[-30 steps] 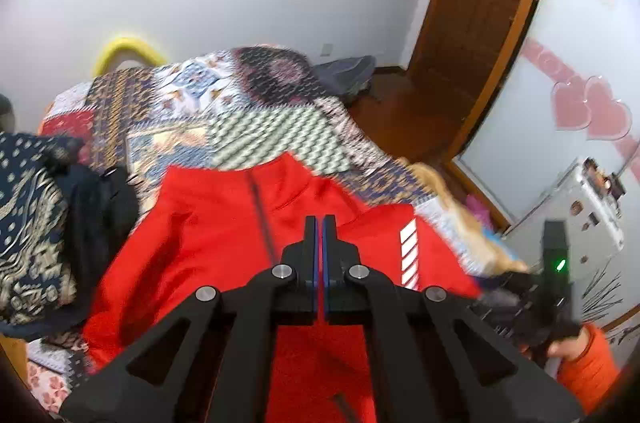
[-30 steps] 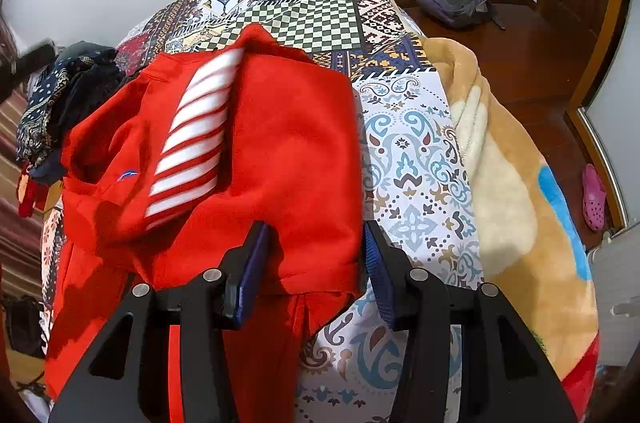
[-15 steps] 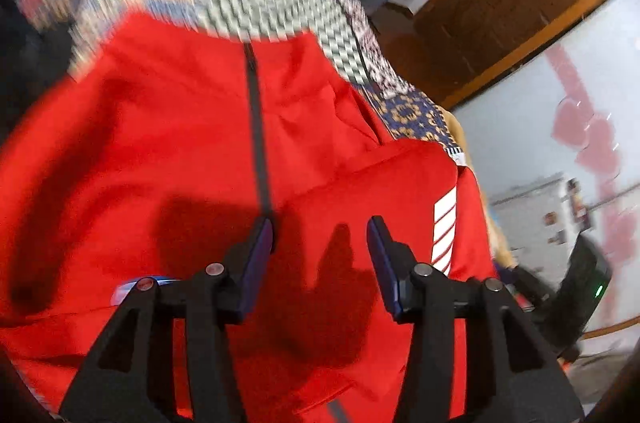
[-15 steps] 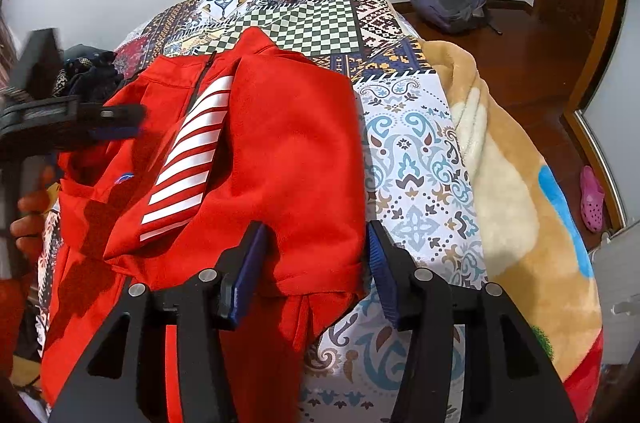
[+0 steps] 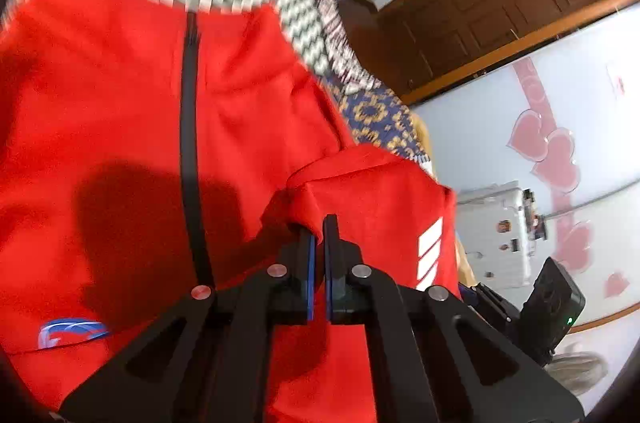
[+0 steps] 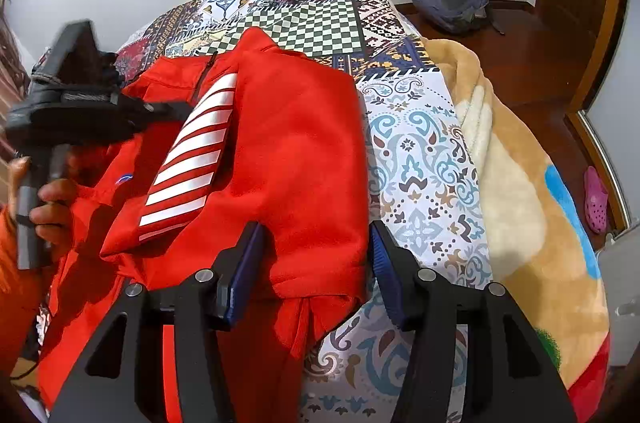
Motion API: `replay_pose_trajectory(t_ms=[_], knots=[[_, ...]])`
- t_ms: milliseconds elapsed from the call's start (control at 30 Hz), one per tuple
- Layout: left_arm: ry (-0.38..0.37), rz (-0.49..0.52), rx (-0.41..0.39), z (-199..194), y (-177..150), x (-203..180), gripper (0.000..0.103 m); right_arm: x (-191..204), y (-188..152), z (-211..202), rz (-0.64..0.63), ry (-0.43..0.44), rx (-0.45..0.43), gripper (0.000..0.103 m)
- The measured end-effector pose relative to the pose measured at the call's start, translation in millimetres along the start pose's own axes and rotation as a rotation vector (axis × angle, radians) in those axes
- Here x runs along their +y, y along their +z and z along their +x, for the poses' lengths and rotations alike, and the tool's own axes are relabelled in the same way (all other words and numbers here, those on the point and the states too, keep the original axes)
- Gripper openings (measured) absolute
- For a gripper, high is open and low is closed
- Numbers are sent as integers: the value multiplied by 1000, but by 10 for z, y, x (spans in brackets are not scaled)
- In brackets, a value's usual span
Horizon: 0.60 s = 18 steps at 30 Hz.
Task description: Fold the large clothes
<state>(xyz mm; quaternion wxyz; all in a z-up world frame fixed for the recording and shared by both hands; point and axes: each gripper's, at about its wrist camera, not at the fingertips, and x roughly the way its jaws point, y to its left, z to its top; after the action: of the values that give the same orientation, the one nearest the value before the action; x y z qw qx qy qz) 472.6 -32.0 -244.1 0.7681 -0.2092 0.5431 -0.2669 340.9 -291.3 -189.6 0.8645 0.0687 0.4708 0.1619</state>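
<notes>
A red zip jacket (image 5: 120, 143) with a black zipper lies spread on the patchwork bed; it also shows in the right wrist view (image 6: 296, 151). One sleeve with white stripes (image 6: 188, 159) is folded across the body. My left gripper (image 5: 319, 227) is shut on the red edge of that folded sleeve (image 5: 360, 191). It also shows in the right wrist view (image 6: 168, 109), above the jacket. My right gripper (image 6: 316, 243) is open, its jaws on either side of the jacket's near folded edge without touching it.
The patchwork bedspread (image 6: 312, 23) covers the bed, with a beige plush blanket (image 6: 520, 191) on its right side. A grey backpack (image 6: 456, 3) lies on the wooden floor by the door (image 5: 500, 3). A pink slipper (image 6: 596, 199) is on the floor at right.
My left gripper, shut and high a second ago, opened, dropped to the jacket and closed on the folded sleeve's edge. My right gripper stayed open in place.
</notes>
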Motion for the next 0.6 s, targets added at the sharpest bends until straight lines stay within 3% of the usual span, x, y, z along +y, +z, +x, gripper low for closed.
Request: replay_pose_trajectory(t_ms=[200,300,367,467,600], knots=[[54,95,-152,-761,-44,-432,2,24,-3,5,-12,-17,2,50],[120,127,-255,-1298,-175,-584,2,28,-14,-5,-14,-22,3,50],[180,153,-319,-1554,-307,-646,2,35,-13,-8,-17,-26,3,50],[329,198,-408,-1842,-633,-703,2,48,-8,-13,-22,-34,5,50],[482,191,-394,-1775,-1017,-551,2,56,-10,-11,-24,-43,9,50]])
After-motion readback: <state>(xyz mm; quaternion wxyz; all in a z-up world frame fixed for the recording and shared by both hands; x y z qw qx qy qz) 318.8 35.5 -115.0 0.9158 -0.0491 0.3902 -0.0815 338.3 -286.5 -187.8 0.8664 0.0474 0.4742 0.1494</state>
